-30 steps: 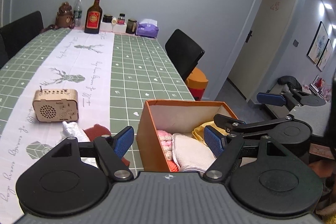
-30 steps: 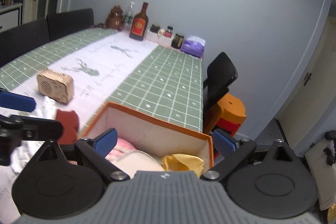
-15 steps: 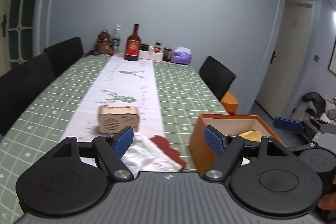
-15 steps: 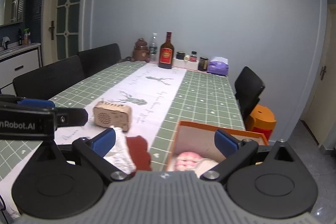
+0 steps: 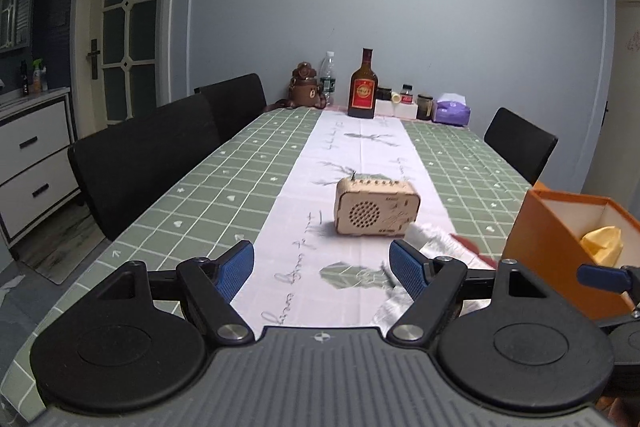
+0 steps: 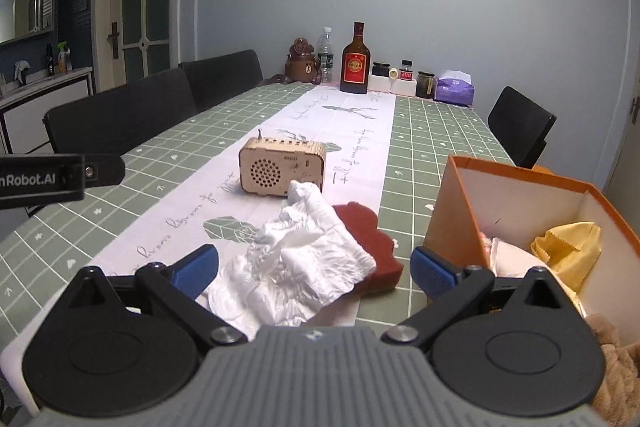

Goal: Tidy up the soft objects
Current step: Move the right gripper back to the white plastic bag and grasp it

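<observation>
A crumpled white cloth (image 6: 304,259) lies on the table runner, partly over a flat dark red piece (image 6: 370,239). My right gripper (image 6: 315,271) hovers open just above the cloth, which sits between its blue fingertips without being pressed. To the right stands the orange box (image 6: 452,211), with a yellow cloth (image 6: 568,251) and a pale pink cloth (image 6: 508,259) inside. My left gripper (image 5: 322,267) is open and empty over the runner. The white cloth (image 5: 436,239) peeks out behind its right finger, and the orange box (image 5: 560,247) is at its right.
A wooden radio (image 6: 282,167) stands just behind the cloth. A bottle (image 6: 354,61), jars, a plush bear (image 6: 302,65) and a tissue pack (image 6: 454,89) line the far end. Black chairs (image 6: 120,119) flank the table. Brown fuzzy fabric (image 6: 616,367) shows bottom right.
Both grippers have swung left, away from the box, and lowered toward the table. The white cloth and red piece now lie in front of the right gripper.
</observation>
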`<state>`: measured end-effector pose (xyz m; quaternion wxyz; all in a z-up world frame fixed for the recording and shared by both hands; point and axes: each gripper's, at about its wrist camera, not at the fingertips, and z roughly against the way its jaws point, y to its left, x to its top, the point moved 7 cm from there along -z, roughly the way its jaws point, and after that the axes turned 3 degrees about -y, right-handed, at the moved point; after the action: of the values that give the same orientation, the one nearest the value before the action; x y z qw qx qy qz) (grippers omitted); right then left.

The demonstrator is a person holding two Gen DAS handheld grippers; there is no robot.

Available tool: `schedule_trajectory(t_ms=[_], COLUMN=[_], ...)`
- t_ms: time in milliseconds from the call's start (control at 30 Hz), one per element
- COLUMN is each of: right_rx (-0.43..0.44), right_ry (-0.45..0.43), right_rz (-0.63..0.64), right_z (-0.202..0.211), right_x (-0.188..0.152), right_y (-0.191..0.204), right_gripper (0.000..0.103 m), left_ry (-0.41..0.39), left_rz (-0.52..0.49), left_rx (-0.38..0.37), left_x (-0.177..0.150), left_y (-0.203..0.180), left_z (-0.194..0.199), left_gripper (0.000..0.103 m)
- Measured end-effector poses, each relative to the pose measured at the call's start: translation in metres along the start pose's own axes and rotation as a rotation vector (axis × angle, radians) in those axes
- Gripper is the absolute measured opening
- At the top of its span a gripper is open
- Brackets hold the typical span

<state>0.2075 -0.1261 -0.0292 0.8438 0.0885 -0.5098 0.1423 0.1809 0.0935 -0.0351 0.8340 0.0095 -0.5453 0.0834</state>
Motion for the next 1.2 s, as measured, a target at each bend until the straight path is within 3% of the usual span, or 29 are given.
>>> schedule_trajectory(t_ms=[200,400,500,833,933,1033,1200], right_rx=[0.038,0.097,0.123,-0.010,-0.043,-0.066,-0.080], right_ry=[0.007,0.032,0.036,0.067,0.057,0.109,0.143], right_rz=[-0.021,0.088,0.122,0.015,0.087,0.175,0.181], right_z=[-0.011,-0.026,-0.037,-0.081,-0.092,-0.113,-0.135], right_x=[-0.016,-0.026,-0.024,-0.016,-0.010,-0.008,-0.012], right_y=[0.002,0.016,0.019,0.014,0.021,0.025,0.018], right_gripper=[0.100,0.100,0.100,0.100,0.100,0.100,0.100], left_ry=[0.019,0.044,0.066,0.110,0.119,0.131,0.134], left_rz=[0.010,-0.037,-0.014,0.051,0.063,0.069,0.045], left_rx=[-0.040,-0.038,-0.027,0.018,0.024,0.025,0.020], left_x=[-0.029,-0.050,-0.056,-0.060,-0.061,-0.063,-0.066], left_y=[0.001,0.005,0.015,0.052,0.059,0.064,0.070], left_z=[-0.012,-0.017,-0.021,-0.026,-0.028,-0.030,-0.029], left_gripper=[0.090,0.090,0.090,0.090,0.090,0.090,0.090])
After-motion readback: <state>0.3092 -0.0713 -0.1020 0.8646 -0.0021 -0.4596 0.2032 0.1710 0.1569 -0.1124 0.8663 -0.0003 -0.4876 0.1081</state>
